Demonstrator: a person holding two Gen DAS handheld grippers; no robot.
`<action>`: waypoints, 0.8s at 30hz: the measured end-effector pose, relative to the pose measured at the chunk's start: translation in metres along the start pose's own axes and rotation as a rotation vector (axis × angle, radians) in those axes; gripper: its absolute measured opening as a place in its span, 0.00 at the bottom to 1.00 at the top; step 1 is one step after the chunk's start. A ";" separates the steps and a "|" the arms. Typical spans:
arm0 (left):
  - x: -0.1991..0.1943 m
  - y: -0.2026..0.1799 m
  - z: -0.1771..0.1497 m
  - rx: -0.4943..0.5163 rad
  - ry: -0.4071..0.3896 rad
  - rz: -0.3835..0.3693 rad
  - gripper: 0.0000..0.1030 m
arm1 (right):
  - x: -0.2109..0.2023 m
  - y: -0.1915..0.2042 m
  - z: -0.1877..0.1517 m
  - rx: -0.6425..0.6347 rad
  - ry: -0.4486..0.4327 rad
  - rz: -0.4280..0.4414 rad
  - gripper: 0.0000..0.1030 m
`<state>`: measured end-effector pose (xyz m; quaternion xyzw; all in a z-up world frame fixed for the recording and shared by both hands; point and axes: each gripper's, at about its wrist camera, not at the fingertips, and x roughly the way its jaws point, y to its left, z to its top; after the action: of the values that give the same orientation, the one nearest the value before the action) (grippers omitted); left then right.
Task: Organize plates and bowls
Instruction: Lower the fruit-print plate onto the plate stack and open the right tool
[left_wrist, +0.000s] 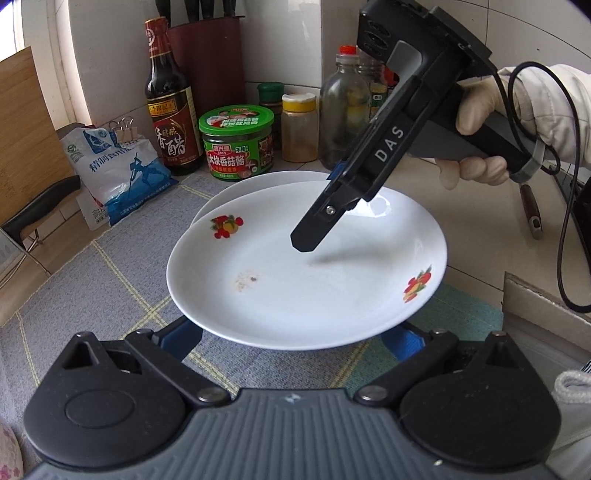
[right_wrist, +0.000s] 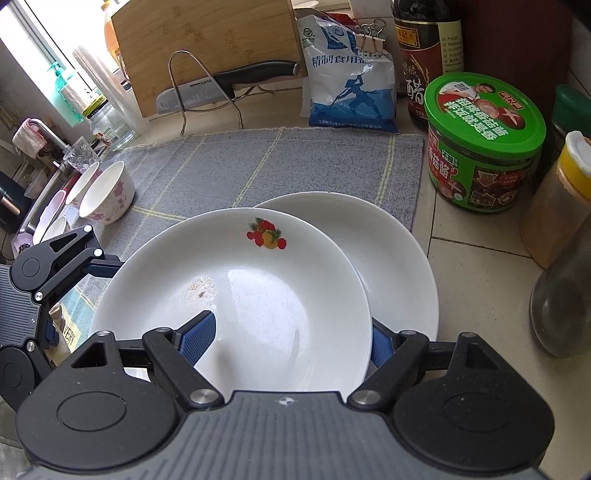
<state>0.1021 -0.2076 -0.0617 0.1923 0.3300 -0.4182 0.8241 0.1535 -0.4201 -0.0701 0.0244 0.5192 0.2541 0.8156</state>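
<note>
A white plate with fruit decals hangs tilted over a plain white plate on the grey mat. My right gripper has its jaws astride the decal plate's rim, one blue pad inside the plate and one outside. My left gripper is open, both its fingers under the plate's near rim. Several flowered bowls stand at the mat's left end.
Along the tiled wall stand a vinegar bottle, a green-lidded jar, spice jars, a salt bag and a knife block. A knife on a wire rack leans by a cutting board. A cardboard box sits right.
</note>
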 end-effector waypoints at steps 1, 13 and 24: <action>0.001 0.000 0.000 0.002 0.001 -0.001 0.99 | -0.001 -0.001 -0.001 0.001 0.000 -0.001 0.85; 0.011 0.005 0.005 0.014 0.007 -0.008 0.99 | -0.007 -0.007 -0.006 0.022 -0.006 -0.026 0.85; 0.020 0.009 0.006 0.008 0.008 -0.011 0.99 | -0.014 -0.009 -0.012 0.035 -0.012 -0.038 0.85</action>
<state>0.1208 -0.2175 -0.0711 0.1954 0.3328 -0.4231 0.8198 0.1415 -0.4371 -0.0665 0.0301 0.5189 0.2292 0.8230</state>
